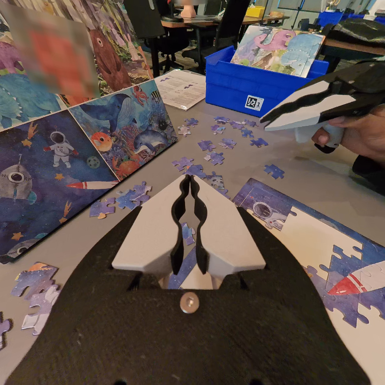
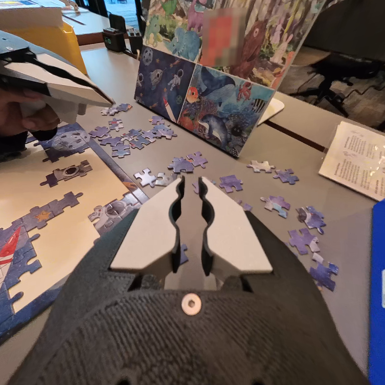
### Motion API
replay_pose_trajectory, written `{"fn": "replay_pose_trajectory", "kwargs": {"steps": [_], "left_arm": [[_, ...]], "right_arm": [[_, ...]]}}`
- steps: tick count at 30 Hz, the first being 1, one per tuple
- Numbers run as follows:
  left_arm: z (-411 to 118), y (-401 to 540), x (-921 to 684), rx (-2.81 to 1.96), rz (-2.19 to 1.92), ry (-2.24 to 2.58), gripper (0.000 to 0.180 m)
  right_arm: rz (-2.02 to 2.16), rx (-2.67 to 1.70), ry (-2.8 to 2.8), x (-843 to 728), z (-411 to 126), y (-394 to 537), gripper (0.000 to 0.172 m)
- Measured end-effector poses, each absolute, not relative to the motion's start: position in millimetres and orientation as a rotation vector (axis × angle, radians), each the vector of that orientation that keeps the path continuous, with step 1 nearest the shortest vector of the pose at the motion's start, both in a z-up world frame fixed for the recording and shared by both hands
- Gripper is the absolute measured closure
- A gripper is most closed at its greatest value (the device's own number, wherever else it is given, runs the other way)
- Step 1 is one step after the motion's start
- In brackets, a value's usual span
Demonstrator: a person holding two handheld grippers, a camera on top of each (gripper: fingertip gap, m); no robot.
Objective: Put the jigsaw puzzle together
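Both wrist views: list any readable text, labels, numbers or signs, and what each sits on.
White sticker on the blue bin: a black square code pattern with a short printed mark; I don't transcribe writing.
Printed sheet: lines of text, too small and blurred to read.
Puzzle box: pictures only, no lettering shows.
Loose puzzle pieces: no lettering shows.

The right hand-held gripper [image 2: 191,180] hovers with its jaws slightly apart and bare above loose purple puzzle pieces [image 2: 230,183] on the grey table [image 2: 270,145]. At nine o'clock lies the half-built puzzle board [image 2: 62,187]; at twelve stands the picture box [image 2: 204,108]; at ten, the left hand-held gripper [image 2: 112,102].
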State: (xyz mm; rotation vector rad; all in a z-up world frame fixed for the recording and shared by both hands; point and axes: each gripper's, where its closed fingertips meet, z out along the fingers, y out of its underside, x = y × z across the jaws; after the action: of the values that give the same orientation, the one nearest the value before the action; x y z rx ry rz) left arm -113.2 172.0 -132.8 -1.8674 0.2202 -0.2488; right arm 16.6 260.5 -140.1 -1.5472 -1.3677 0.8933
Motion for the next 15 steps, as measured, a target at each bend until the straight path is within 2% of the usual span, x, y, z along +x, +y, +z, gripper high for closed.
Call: {"fn": "replay_pose_trajectory", "kwargs": {"steps": [3,7,15], "left_arm": [[-135.6,172.5,-113.7,-1.875,-0.238,0.226,0.18],[-135.9,172.6,-114.0,-1.874,-0.236,0.225,0.18],[-136.8,173.5,-116.8,-1.874,-0.227,0.217,0.18]], "right_arm": [[0.878,-1.672,-1.457,25.9,-163.5,261.9,0.15],[0.876,-1.679,-1.496,36.8,-166.9,261.4,0.153],[1.02,-1.503,-1.104,62.2,-97.0,291.6,0.156]]}}
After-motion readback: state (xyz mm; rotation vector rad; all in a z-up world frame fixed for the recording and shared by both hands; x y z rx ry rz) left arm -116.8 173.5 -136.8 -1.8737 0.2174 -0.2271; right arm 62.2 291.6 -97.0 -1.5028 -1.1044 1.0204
